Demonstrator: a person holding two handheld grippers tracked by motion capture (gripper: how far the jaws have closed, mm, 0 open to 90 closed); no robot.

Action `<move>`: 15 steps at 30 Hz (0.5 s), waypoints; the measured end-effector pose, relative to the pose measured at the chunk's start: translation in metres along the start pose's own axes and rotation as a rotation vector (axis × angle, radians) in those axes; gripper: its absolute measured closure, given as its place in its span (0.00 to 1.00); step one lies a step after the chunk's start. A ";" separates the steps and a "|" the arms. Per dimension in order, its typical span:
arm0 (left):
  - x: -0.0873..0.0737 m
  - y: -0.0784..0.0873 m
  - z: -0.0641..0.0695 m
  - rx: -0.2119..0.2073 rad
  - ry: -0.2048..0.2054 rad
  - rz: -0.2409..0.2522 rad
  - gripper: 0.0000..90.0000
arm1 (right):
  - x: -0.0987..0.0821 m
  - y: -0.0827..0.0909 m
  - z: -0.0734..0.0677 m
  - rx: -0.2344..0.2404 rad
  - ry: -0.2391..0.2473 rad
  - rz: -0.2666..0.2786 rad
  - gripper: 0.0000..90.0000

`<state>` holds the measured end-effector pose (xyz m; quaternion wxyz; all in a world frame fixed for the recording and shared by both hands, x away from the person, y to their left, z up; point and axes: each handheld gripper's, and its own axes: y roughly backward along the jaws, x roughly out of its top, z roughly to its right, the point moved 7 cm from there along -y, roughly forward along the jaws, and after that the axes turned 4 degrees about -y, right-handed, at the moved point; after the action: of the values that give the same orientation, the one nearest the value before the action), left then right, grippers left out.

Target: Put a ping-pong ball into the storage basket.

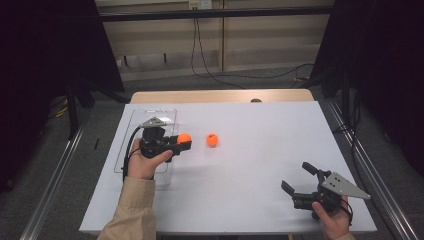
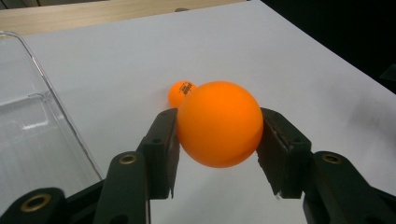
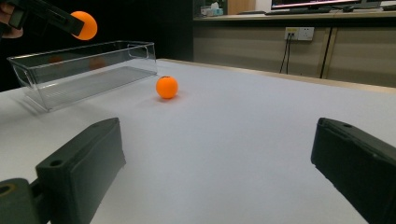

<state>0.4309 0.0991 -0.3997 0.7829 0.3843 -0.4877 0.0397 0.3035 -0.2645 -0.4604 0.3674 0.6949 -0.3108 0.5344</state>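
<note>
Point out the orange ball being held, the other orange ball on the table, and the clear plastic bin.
Held orange ball [image 2: 219, 123]: left gripper view, centre of its front.
Loose orange ball [image 3: 166, 87]: right gripper view, its middle.
Clear plastic bin [image 3: 56, 86]: right gripper view, near long wall.

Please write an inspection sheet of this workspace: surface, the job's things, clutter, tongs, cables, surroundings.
Surface: white sheet covering a wooden table, clean.
Job's things: one small orange plastic ball gripped and held above the table; a second orange ball lying free on the sheet; clear plastic rectangular tray at the left, nothing seen inside.
Clutter: nothing seen.
Tongs: left tongs shut on the ball, beside the tray; right tongs open, holding nothing, near the table's right front corner.
Cables: black cable trailing from the left tongs; black cables on the floor behind the table.
Surroundings: dark curtains on both sides, wooden wall panel behind.
</note>
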 end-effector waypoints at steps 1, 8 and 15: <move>0.000 0.000 0.000 0.001 0.000 -0.001 0.57 | 0.000 0.000 0.000 0.000 0.000 0.000 0.02; 0.000 0.001 -0.002 0.003 0.001 0.000 0.57 | 0.000 0.000 0.000 0.000 0.000 0.001 0.02; -0.001 0.002 -0.004 0.010 0.004 -0.002 0.57 | 0.000 0.000 0.000 0.000 0.000 0.001 0.02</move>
<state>0.4322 0.1034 -0.3999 0.7820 0.3884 -0.4857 0.0421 0.3034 -0.2646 -0.4603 0.3672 0.6948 -0.3112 0.5343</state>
